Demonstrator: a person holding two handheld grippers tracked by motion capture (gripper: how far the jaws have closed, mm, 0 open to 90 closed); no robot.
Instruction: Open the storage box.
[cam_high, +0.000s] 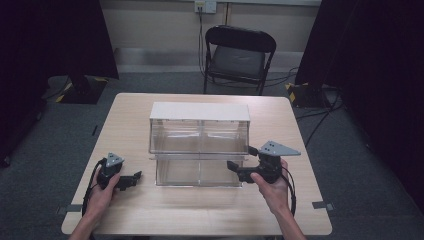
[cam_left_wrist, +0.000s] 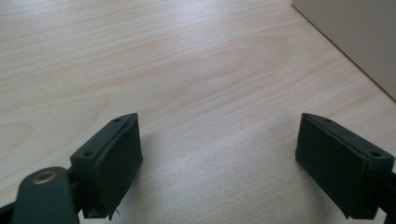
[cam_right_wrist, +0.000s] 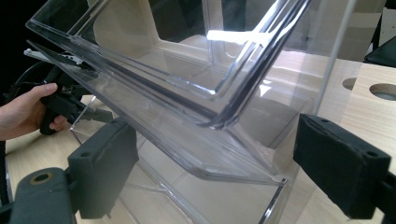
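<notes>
A clear plastic two-tier bin organizer (cam_high: 199, 145) with a white top stands in the middle of the wooden table (cam_high: 150, 210). My left gripper (cam_high: 135, 177) rests on the table just left of the organizer's lower tier. It is open, with only bare wood between its jaws (cam_left_wrist: 219, 130). My right gripper (cam_high: 232, 167) sits at the organizer's front right corner and is open. In the right gripper view (cam_right_wrist: 215, 135) its jaws stand wide on either side of the clear lower corner (cam_right_wrist: 210, 116). I cannot tell if they touch it.
A pale flat panel (cam_left_wrist: 355, 37) lies ahead of the left gripper. The other hand and gripper (cam_right_wrist: 51, 105) show through the clear plastic. Round holes (cam_right_wrist: 383, 91) mark the table's right part. A black folding chair (cam_high: 239, 57) stands behind the table, with cables on the floor.
</notes>
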